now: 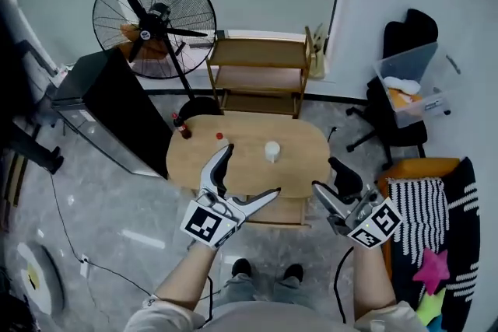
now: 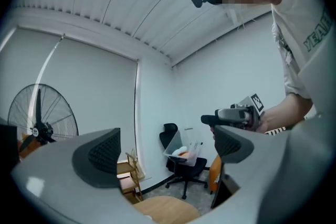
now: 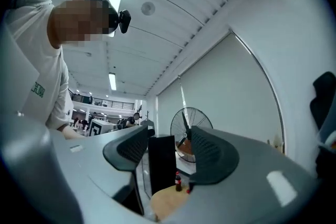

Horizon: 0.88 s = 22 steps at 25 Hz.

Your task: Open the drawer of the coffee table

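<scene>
The oval wooden coffee table (image 1: 241, 167) stands below me, and a wooden part (image 1: 282, 212) shows under its near edge; I cannot tell whether that is the drawer. My left gripper (image 1: 250, 169) is held high over the table's near edge, jaws wide open and empty. My right gripper (image 1: 333, 184) hovers off the table's right end, jaws partly open with nothing between them. The left gripper view looks level between its open fingers (image 2: 100, 157) at the right gripper (image 2: 236, 115), with the table (image 2: 165, 210) low down. In the right gripper view the table (image 3: 165, 199) lies below.
On the table stand a white cup (image 1: 271, 151), a small red thing (image 1: 219, 137) and a dark bottle (image 1: 183, 128). Behind it are a fan (image 1: 154, 21), a wooden shelf (image 1: 261, 74) and a black cabinet (image 1: 109, 109). An office chair (image 1: 405, 89) with a plastic bin stands right.
</scene>
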### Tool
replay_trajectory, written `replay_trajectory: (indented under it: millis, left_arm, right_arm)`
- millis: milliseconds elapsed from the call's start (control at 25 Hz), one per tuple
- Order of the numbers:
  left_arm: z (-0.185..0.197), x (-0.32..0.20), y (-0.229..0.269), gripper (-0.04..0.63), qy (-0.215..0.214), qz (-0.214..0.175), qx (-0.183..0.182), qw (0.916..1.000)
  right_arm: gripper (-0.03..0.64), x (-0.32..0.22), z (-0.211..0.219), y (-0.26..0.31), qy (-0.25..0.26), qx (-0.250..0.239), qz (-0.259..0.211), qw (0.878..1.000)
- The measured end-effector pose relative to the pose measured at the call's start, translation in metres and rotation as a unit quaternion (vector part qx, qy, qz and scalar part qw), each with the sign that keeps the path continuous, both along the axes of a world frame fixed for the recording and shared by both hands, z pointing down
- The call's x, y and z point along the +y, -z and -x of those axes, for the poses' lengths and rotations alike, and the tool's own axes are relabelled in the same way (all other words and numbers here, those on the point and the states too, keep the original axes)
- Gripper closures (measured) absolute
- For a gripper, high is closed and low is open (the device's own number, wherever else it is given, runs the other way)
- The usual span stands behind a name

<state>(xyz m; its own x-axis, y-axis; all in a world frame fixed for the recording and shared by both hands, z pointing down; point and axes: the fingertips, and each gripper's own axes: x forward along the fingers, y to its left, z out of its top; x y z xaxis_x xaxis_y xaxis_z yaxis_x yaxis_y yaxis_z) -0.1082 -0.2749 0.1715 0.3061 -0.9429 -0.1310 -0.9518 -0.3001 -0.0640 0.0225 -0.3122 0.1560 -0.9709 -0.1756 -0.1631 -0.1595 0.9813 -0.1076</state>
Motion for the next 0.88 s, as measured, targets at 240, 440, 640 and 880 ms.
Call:
replay_trajectory:
  millis: [240, 440, 640, 880]
  left_arm:
    - [-0.001, 0.015, 0.047, 0.318, 0.003, -0.023, -0.021, 0.9995]
    - [-0.015, 0.016, 0.057, 0.595, -0.029, 0.000, -0.046, 0.9985]
    - [-0.012, 0.005, 0.066, 0.597, -0.003, -0.015, -0.041, 0.9990]
    - [0.013, -0.009, 0.053, 0.597, 0.030, 0.003, -0.038, 0.9988]
  right_arm:
    - [0.549, 0.006, 0.001, 0.039, -0.059, 0.052, -0.033, 0.996]
    - [0.612, 0.020, 0.011, 0.050, -0.078, 0.076, -0.057, 0.992]
    - [0.612, 0.009, 0.012, 0.050, -0.096, 0.072, -0.045, 0.992]
    - [0.612, -0.020, 0.000, 0.047, -0.132, 0.061, -0.035, 0.989]
